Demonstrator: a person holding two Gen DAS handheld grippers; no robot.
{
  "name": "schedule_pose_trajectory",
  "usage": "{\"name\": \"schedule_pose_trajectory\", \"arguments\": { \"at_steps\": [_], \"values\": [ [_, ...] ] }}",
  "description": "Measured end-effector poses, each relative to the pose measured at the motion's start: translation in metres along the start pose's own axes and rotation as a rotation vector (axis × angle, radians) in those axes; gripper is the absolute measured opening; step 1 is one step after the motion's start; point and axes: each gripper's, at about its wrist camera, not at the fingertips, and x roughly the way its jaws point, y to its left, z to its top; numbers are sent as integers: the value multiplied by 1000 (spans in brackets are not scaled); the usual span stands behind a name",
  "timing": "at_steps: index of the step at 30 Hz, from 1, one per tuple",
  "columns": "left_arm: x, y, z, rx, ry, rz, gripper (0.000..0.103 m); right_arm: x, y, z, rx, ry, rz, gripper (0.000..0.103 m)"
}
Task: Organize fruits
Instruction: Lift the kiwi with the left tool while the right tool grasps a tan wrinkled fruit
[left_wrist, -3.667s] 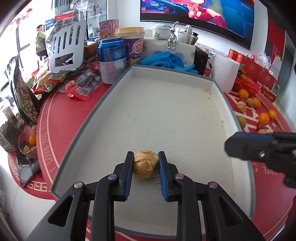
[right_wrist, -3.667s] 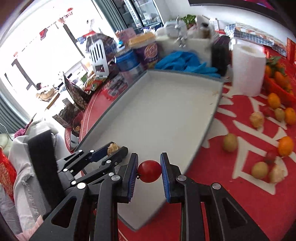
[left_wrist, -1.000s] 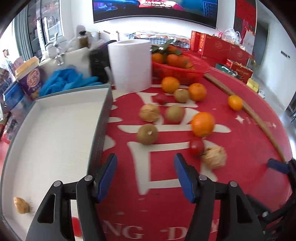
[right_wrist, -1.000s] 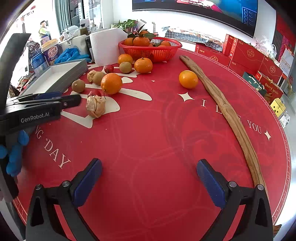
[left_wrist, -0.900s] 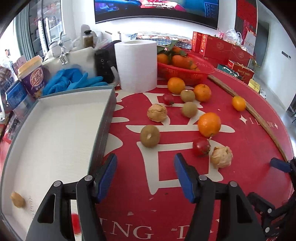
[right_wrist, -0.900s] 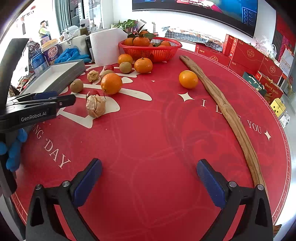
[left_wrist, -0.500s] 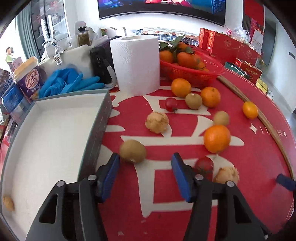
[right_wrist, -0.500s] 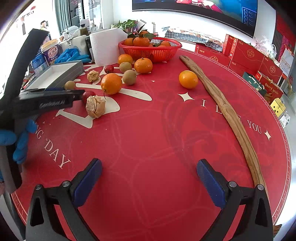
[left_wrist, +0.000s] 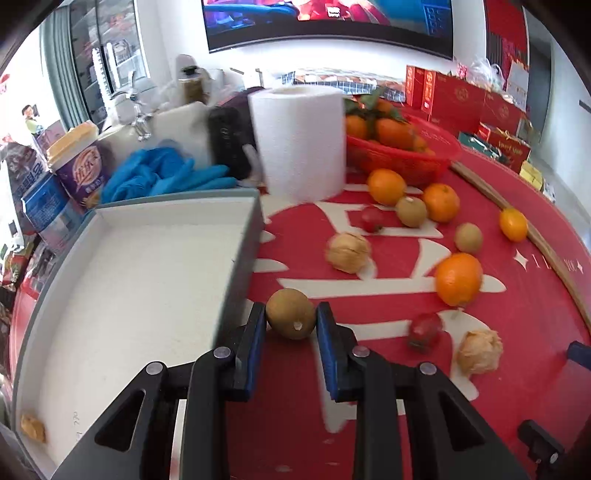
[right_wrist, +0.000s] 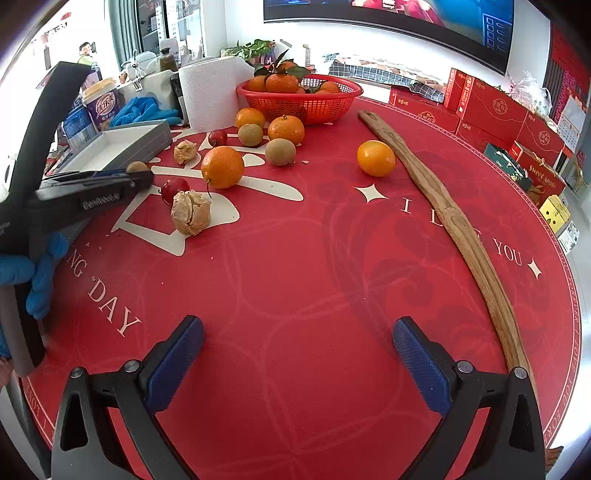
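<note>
A brown kiwi (left_wrist: 291, 314) lies on the red tablecloth just right of the grey tray (left_wrist: 243, 254). My left gripper (left_wrist: 291, 319) has its jaws closing on this kiwi, and both blue pads touch its sides. Seen from the right wrist view, the left gripper (right_wrist: 142, 177) holds the kiwi (right_wrist: 136, 166) by the tray corner. The white tray floor holds a small husked fruit (left_wrist: 33, 428) near its front left corner. My right gripper (right_wrist: 297, 350) stands wide open over bare red cloth, with nothing between its fingers.
Loose on the cloth are oranges (left_wrist: 458, 278), other kiwis (left_wrist: 412, 211), small red fruits (left_wrist: 424, 328) and papery husked fruits (left_wrist: 478, 350). A red basket (left_wrist: 436, 162) of tangerines and a paper roll (left_wrist: 301, 144) stand behind. A long wooden stick (right_wrist: 454, 221) lies at the right.
My left gripper moved forward to the kiwi beside the tray, and its jaws narrowed from wide apart to touching the kiwi. The right gripper stayed still and open.
</note>
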Motion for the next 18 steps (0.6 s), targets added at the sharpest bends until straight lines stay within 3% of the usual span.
{"name": "schedule_pose_trajectory", "arguments": {
  "at_steps": [6, 9, 12, 18],
  "values": [
    [-20, -3, -9, 84, -62, -27, 33, 0, 0, 0, 0, 0, 0, 103],
    [-19, -18, -15, 125, -21, -58, 33, 0, 0, 0, 0, 0, 0, 103],
    [-14, -22, -21, 107, 28, -82, 34, 0, 0, 0, 0, 0, 0, 103],
    [-6, -14, -11, 38, 37, -11, 51, 0, 0, 0, 1, 0, -1, 103]
  ]
}}
